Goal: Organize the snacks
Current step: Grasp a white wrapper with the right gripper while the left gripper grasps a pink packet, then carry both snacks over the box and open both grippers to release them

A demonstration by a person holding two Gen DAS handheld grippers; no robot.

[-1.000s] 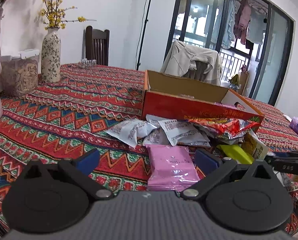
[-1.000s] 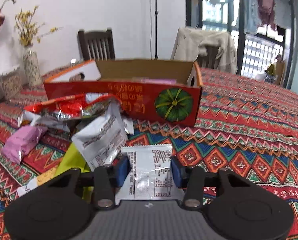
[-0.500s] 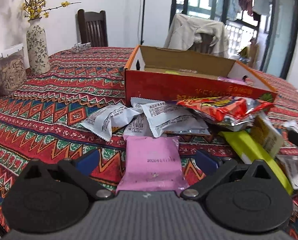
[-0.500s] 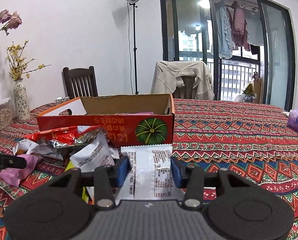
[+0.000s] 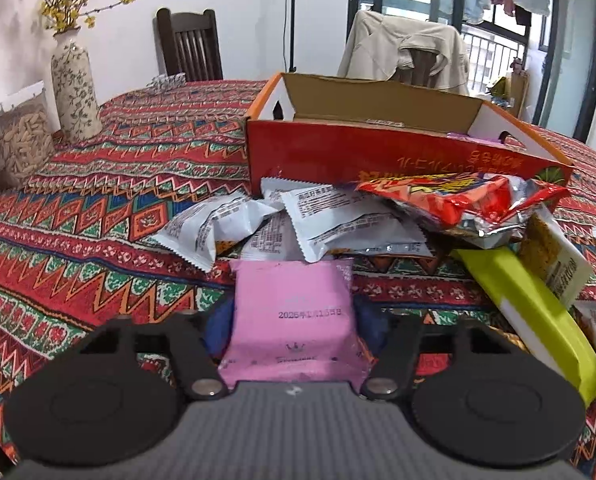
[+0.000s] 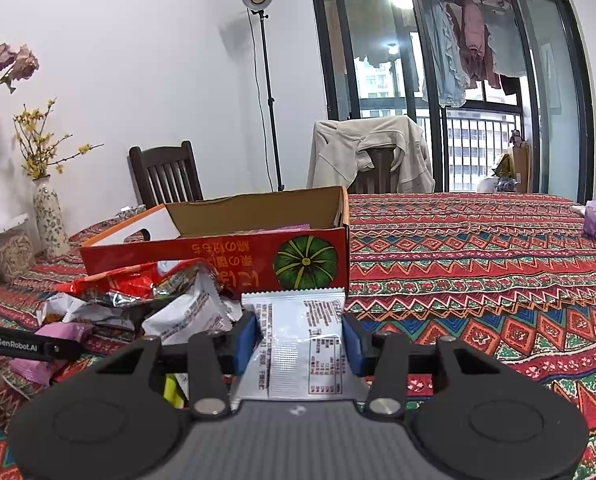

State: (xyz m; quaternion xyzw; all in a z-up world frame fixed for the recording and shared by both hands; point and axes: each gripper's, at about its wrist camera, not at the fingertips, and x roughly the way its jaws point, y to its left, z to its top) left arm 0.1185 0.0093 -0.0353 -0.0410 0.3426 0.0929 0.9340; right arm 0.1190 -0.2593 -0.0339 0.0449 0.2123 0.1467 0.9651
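A patterned red tablecloth (image 5: 110,216) covers a table, and an open red cardboard box (image 5: 362,156) stands on it as the landmark. Heaped against the box's near wall lie white snack packets (image 5: 330,220), a crumpled red foil bag (image 5: 458,204) and, to the right of these, a yellow-green packet (image 5: 538,320). In front of that heap lies a pink packet (image 5: 294,316). The left gripper (image 5: 294,320) has just been closing its jaws, and its blue pads now press the pink packet's two sides. The right gripper (image 6: 298,340), near the box's corner bearing a green pumpkin picture, is clamped on a white printed packet (image 6: 298,344) held just in front of the box. Left of the box, by the wall, stand a floral vase (image 5: 74,88) and a clear container (image 5: 22,140) of pale snacks
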